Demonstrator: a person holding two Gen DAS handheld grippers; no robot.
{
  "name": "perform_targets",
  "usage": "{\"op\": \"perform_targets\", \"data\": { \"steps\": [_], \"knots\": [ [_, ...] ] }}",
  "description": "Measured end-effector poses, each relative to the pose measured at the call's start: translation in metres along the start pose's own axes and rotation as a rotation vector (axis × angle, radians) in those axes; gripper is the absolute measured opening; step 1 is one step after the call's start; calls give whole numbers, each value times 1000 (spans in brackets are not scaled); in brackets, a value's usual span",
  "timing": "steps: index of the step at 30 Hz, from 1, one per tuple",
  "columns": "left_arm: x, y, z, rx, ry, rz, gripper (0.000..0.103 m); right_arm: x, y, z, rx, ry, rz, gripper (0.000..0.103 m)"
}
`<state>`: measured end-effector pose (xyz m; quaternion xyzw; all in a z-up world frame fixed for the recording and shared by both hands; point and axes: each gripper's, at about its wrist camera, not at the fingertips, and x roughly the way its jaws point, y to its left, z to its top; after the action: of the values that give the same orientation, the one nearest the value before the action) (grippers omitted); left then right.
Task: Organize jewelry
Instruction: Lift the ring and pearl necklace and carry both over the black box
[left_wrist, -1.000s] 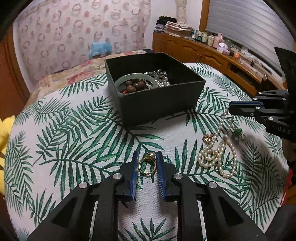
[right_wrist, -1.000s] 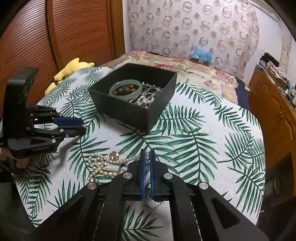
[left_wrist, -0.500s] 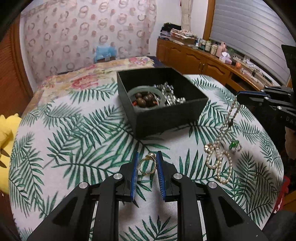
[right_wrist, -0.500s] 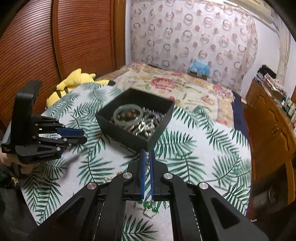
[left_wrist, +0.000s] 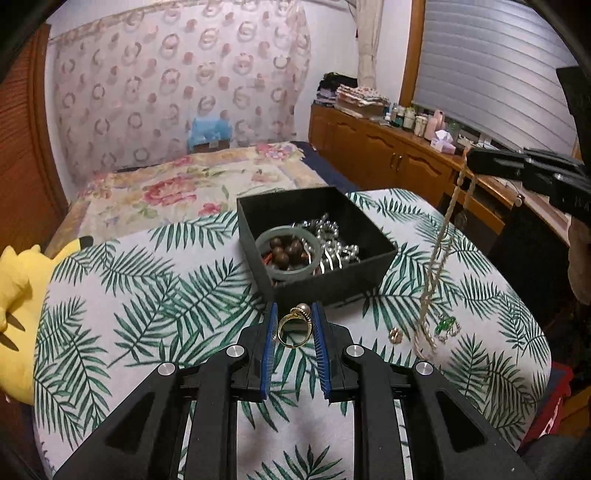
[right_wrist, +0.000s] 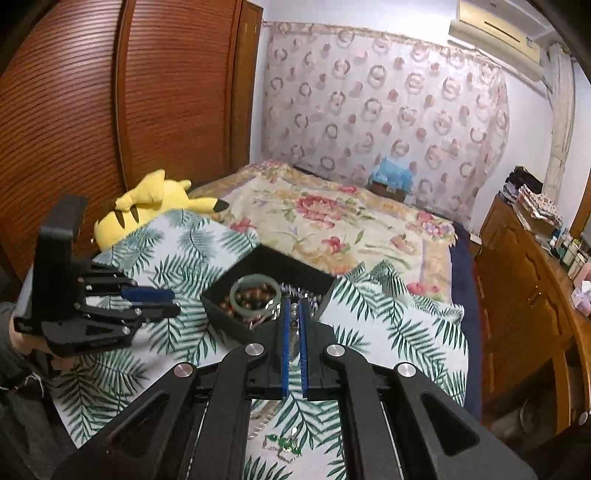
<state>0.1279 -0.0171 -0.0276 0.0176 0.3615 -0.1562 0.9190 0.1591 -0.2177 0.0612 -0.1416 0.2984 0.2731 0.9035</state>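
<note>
Left wrist view: both grippers hold jewelry above the leaf-print table (left_wrist: 155, 295).
Left gripper (left_wrist: 294, 325) pinches a gold ring (left_wrist: 291, 331), jaws slightly apart; right gripper (right_wrist: 294, 314) is closed on the hanging pearl necklace (left_wrist: 439, 254); black box (left_wrist: 332, 284) stands near the table's far edge.

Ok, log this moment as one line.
left gripper: shut on gold ring | right gripper: shut on pearl necklace, dangling | black box: open

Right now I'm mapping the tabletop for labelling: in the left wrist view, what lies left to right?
Yellow plush toy → black jewelry box → small gold earring → hanging pearl necklace → green pendant.
</note>
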Motion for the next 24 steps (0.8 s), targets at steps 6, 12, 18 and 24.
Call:
{"op": "perform_targets", "data": {
  "steps": [6, 12, 18, 24],
  "knots": [
    [0, -2, 14, 10, -22, -3, 18, -10, -8, 20, -4, -46, -23, 5],
    [3, -5, 30, 26, -41, -2, 18, -19, -20, 44, -16, -98, -49, 5],
    [9, -4, 39, 30, -42, 6, 18, -24, -30, 63, -35, -143, -56, 5],
    [17, 1, 48, 15, -42, 14, 18, -25, -35, 84, -49, -178, -48, 5]
  ]
}}
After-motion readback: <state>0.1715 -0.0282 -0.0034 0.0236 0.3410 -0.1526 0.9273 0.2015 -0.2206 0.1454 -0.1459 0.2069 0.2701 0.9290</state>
